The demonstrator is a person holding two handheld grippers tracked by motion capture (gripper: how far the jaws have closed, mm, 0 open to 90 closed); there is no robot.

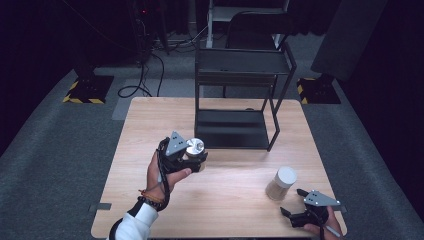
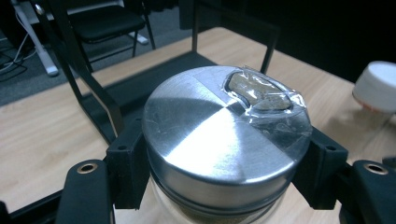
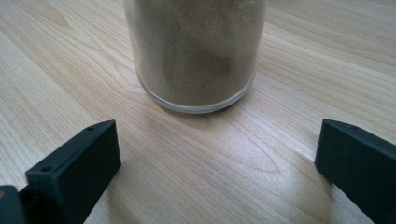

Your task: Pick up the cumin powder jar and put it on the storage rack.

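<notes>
My left gripper (image 1: 196,159) is shut on a glass jar with a brushed metal lid (image 1: 195,147), held above the wooden table (image 1: 150,120) in front of the black rack. In the left gripper view the metal lid (image 2: 224,135) sits between the two black pads (image 2: 128,161), with clear tape over a patch on top. A second jar with a white lid (image 1: 281,183), full of tan powder, stands at the right; it appears as the powder jar (image 3: 194,51) just ahead of my right gripper (image 3: 217,161). My right gripper (image 1: 291,202) rests open near the table's front edge, with nothing between its jaws.
A black metal two-tier rack (image 1: 240,100) stands at the back middle of the table. Beyond the table are a chair (image 1: 255,25), cables on the grey floor (image 1: 145,75) and stands with yellow-black striped feet (image 1: 82,95).
</notes>
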